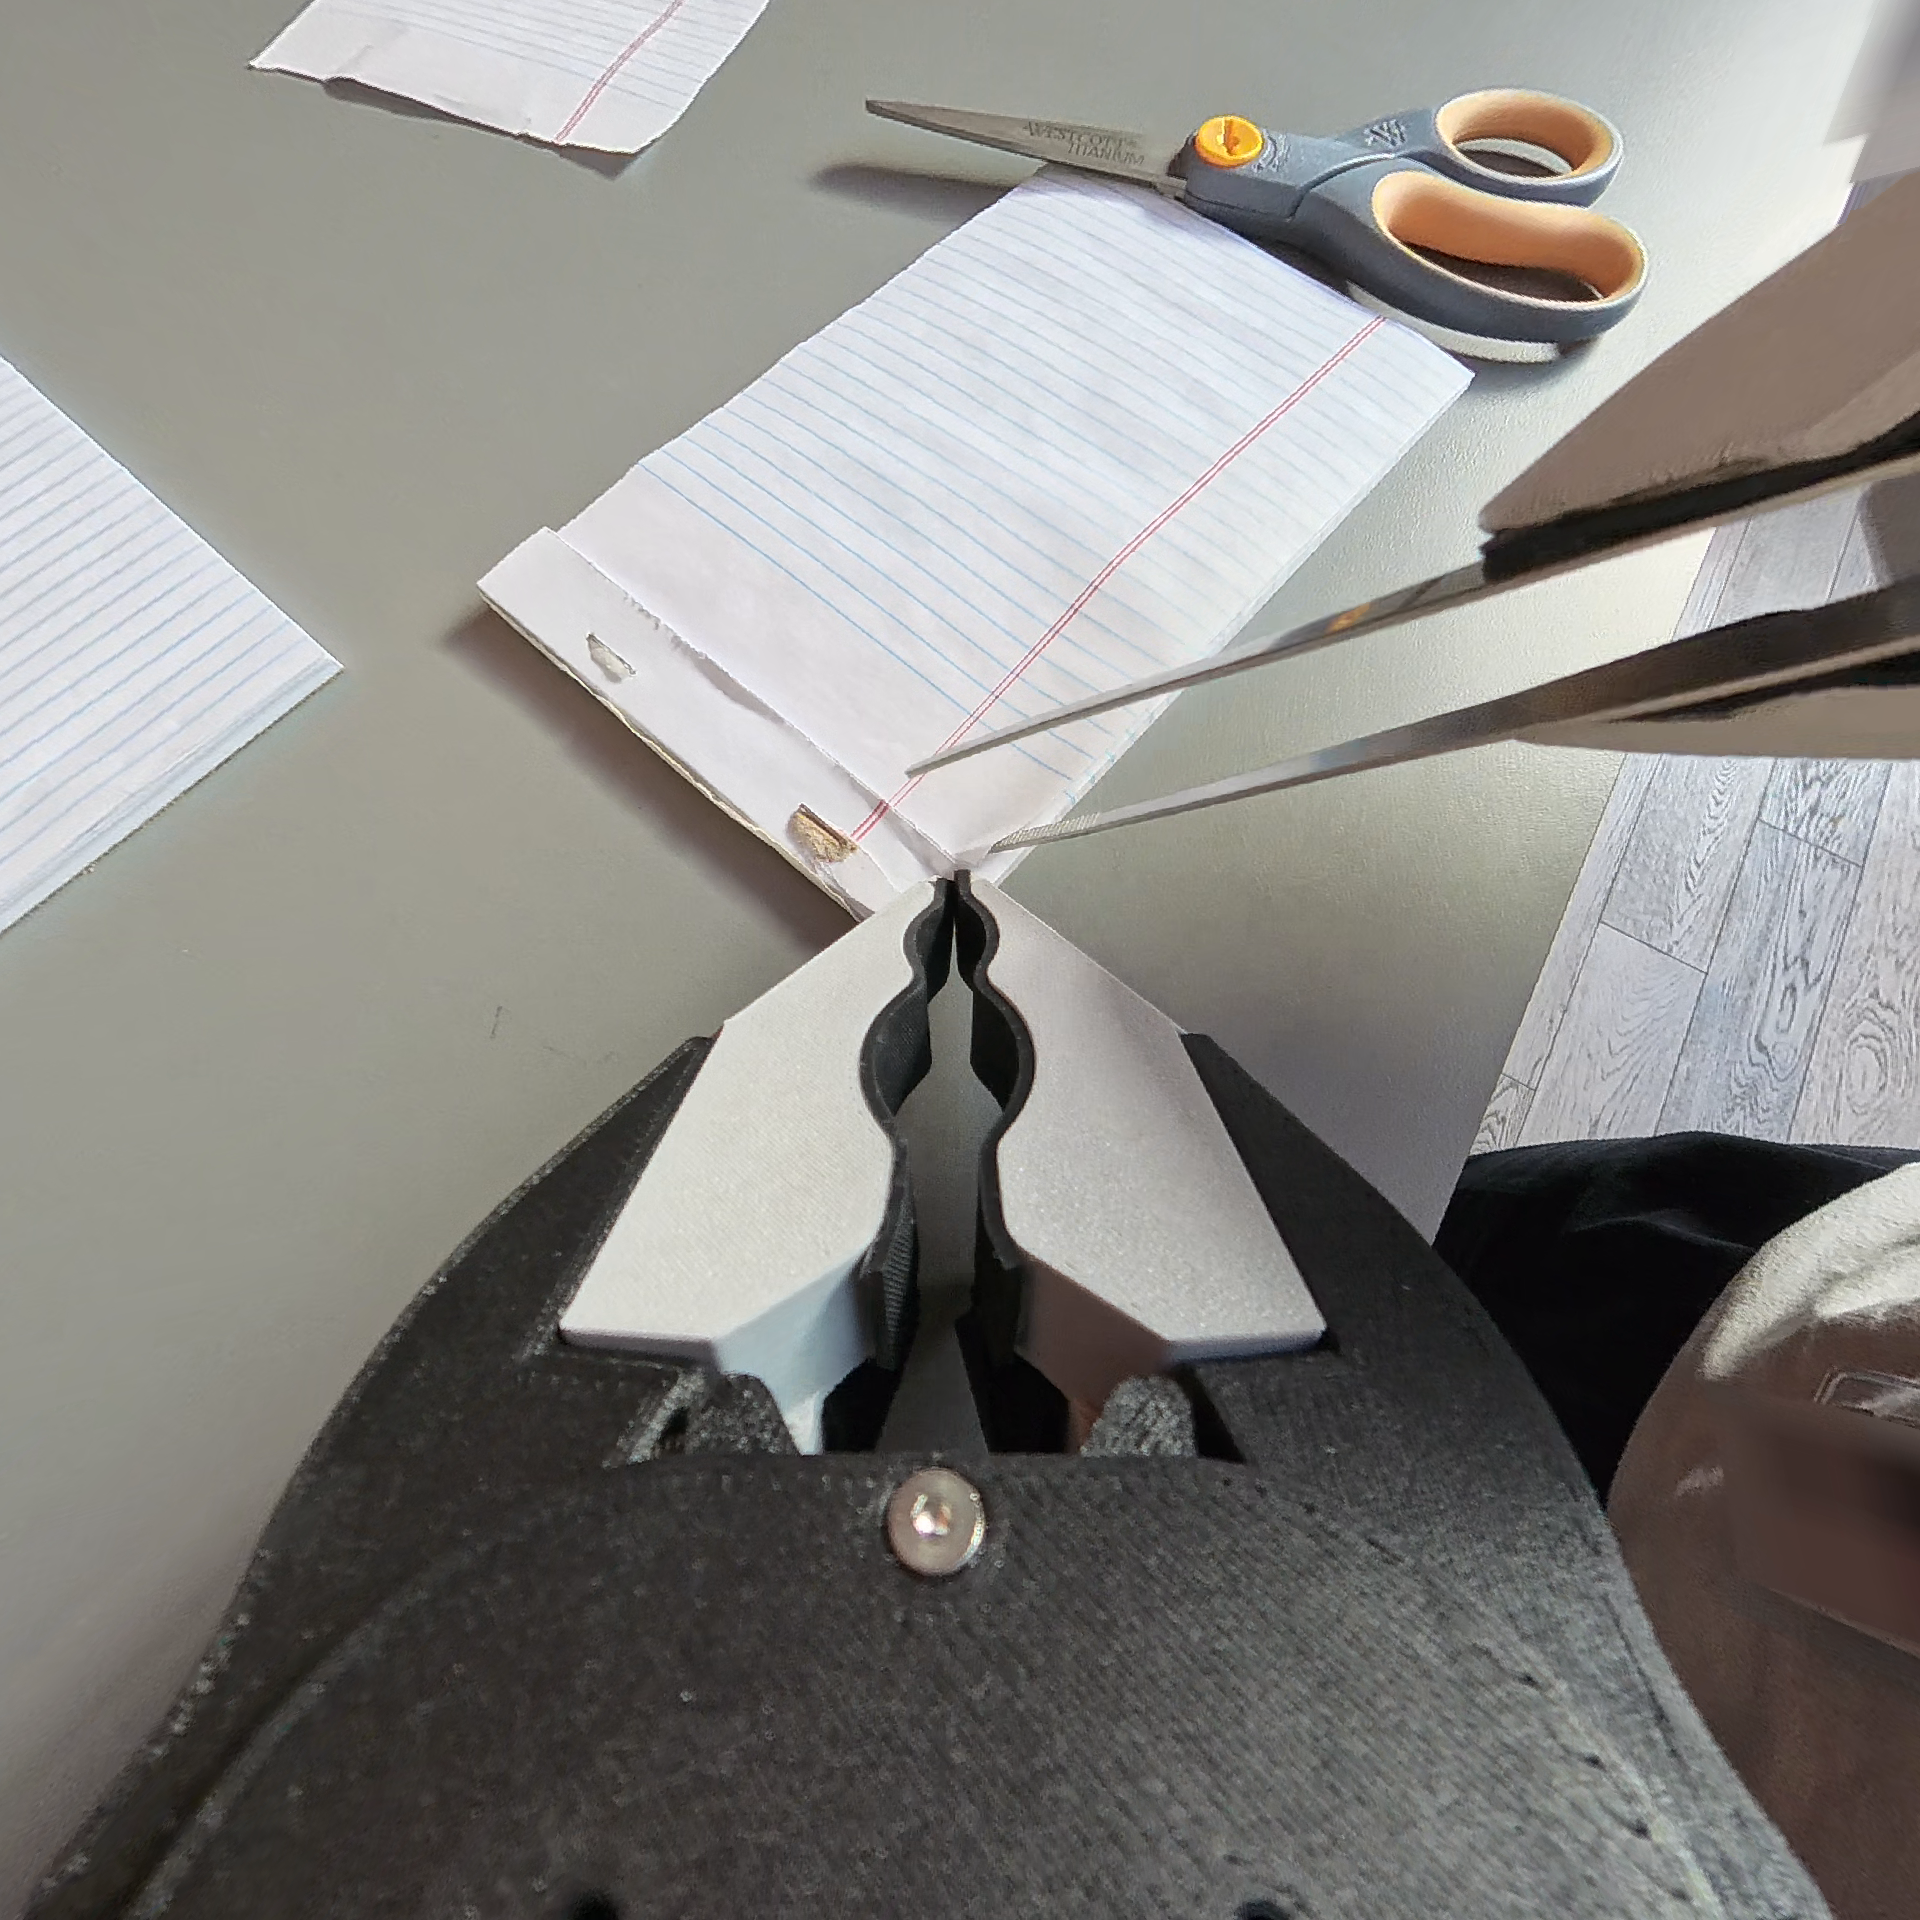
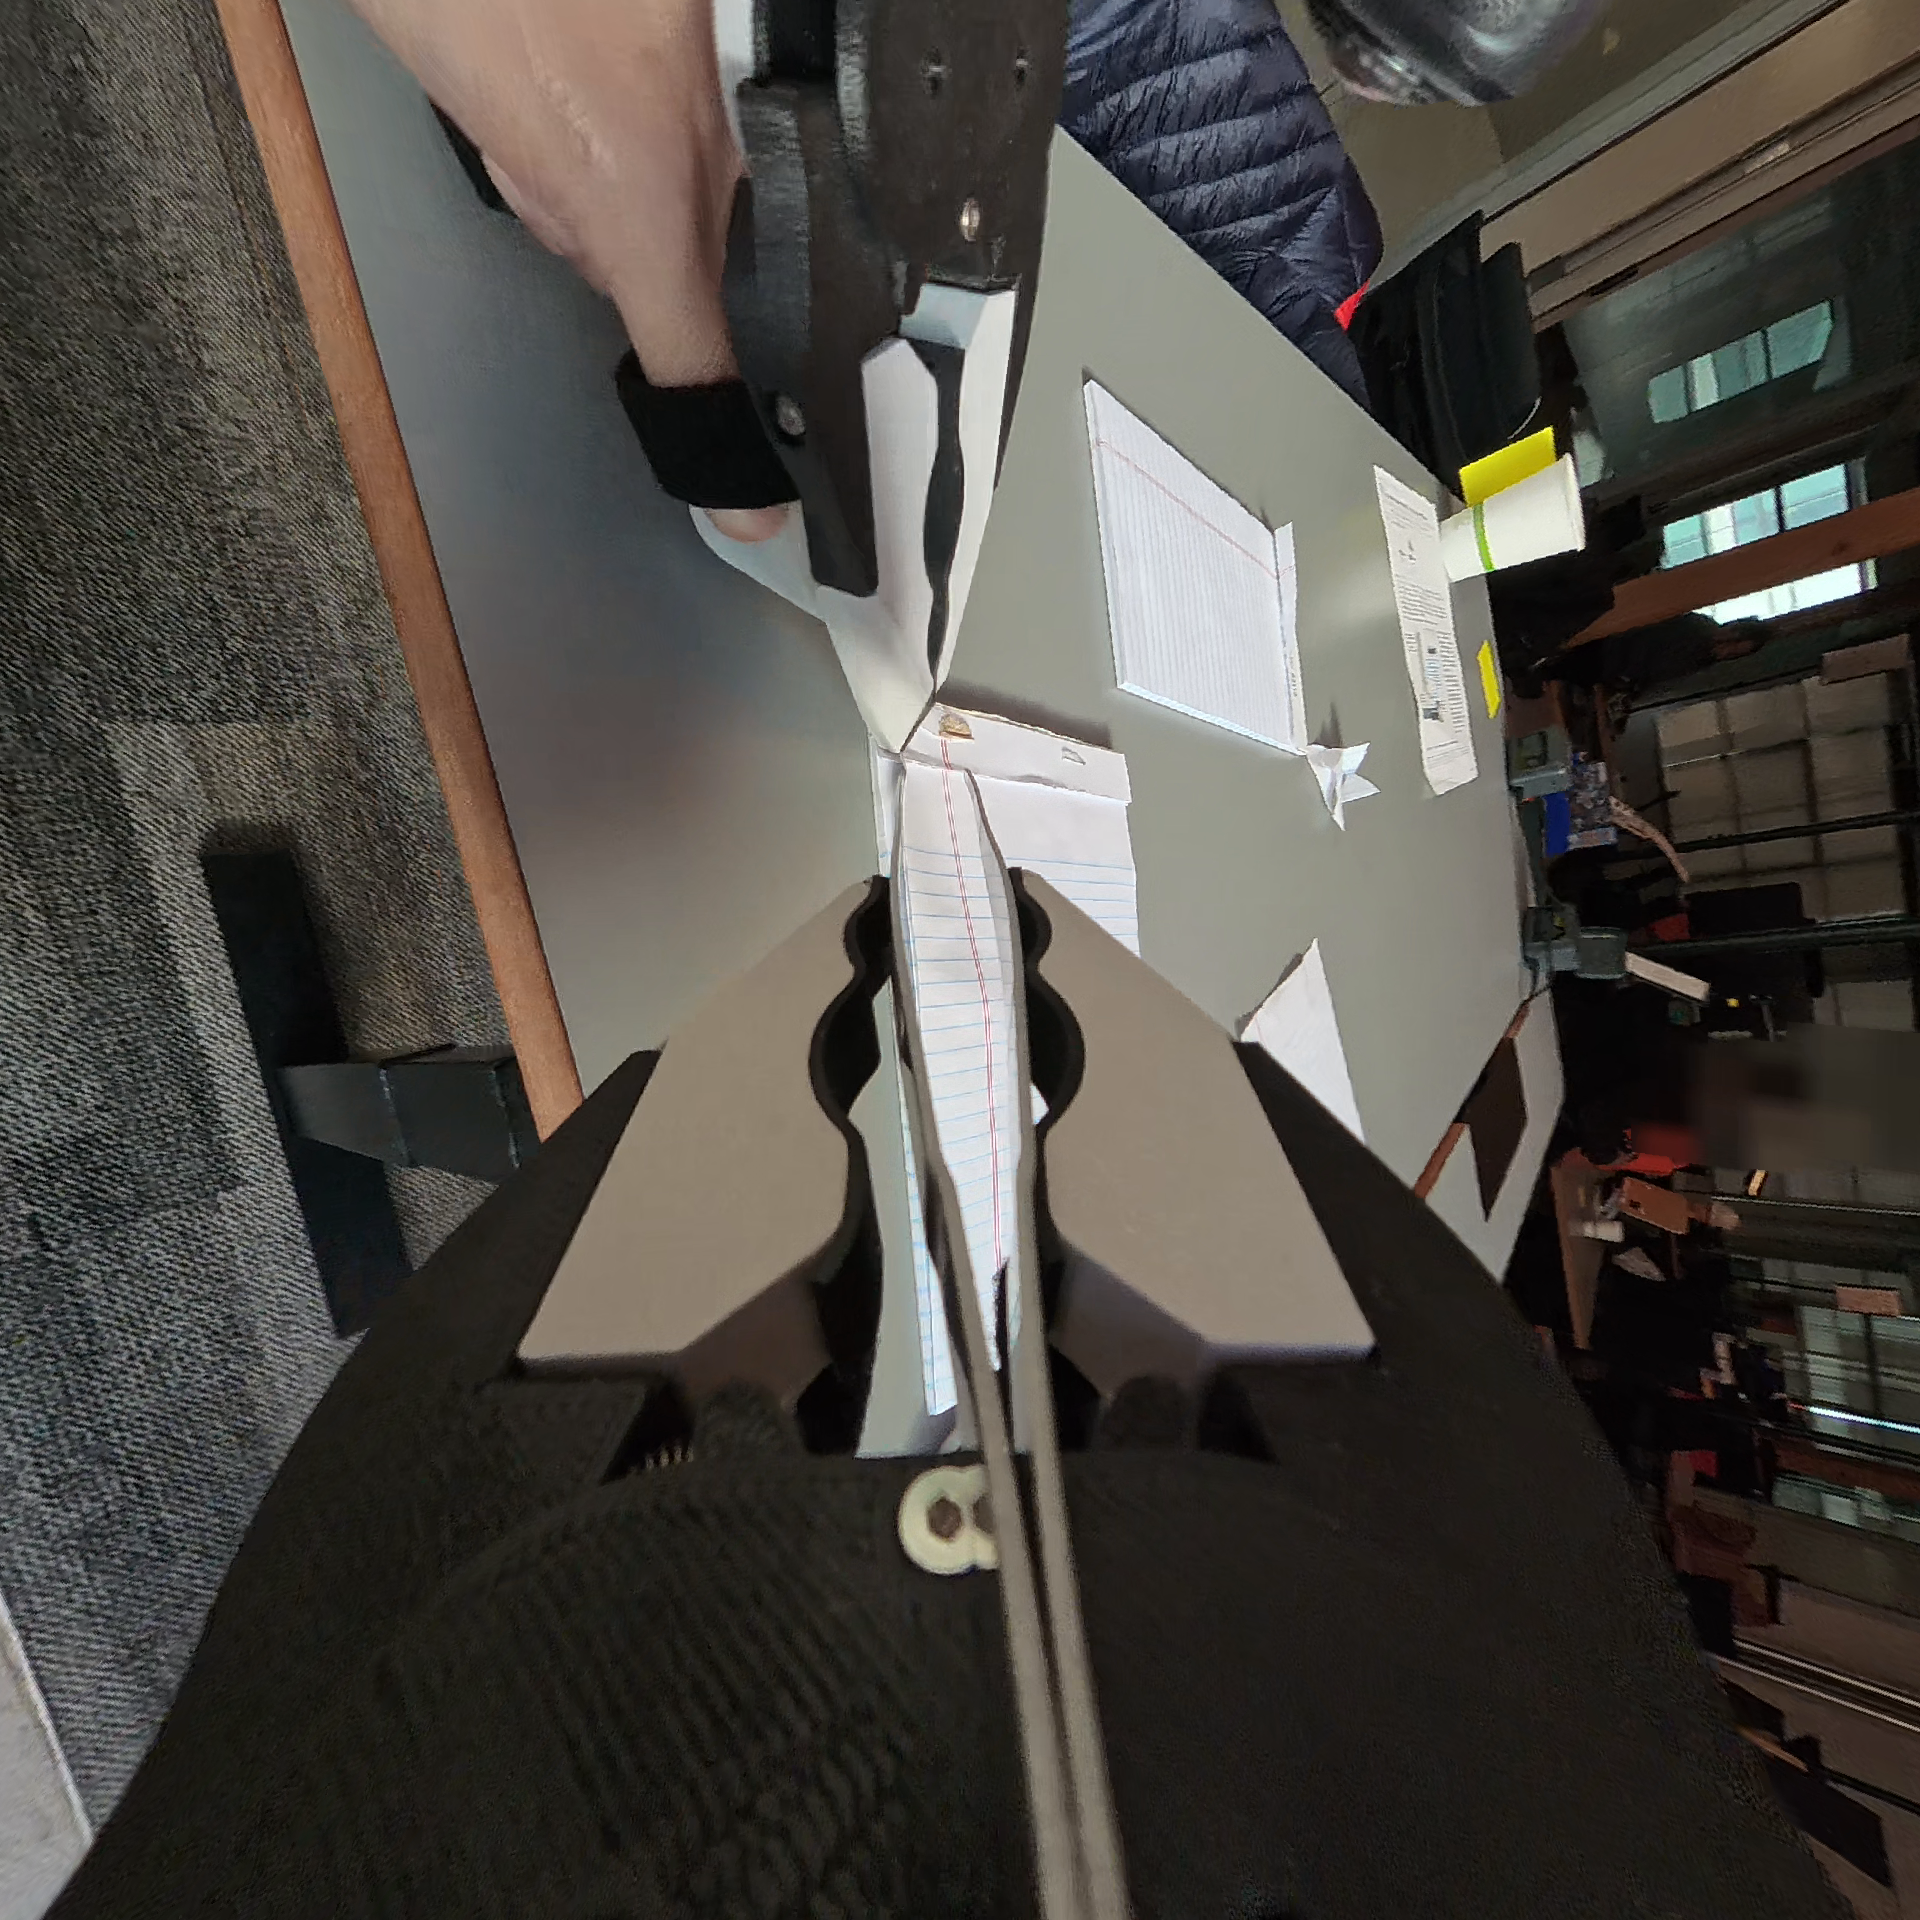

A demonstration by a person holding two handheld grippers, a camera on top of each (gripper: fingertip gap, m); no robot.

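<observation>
Close by me, the left gripper had its fingers closed together on the near corner of a lined notepad, which lay flat on the grey tabletop with its bound edge toward that gripper. From the right, the right gripper had its fingers pressed against the two arms of long steel tweezers. The tweezer tips were a little apart, one over the top sheet and the other at the sheet's edge, just beside the left fingertips. Past the pad's far end lay closed scissors with grey and peach handles, partly resting on the pad, the blade stamped with small lettering. Further left were a loose lined sheet and a torn piece.
</observation>
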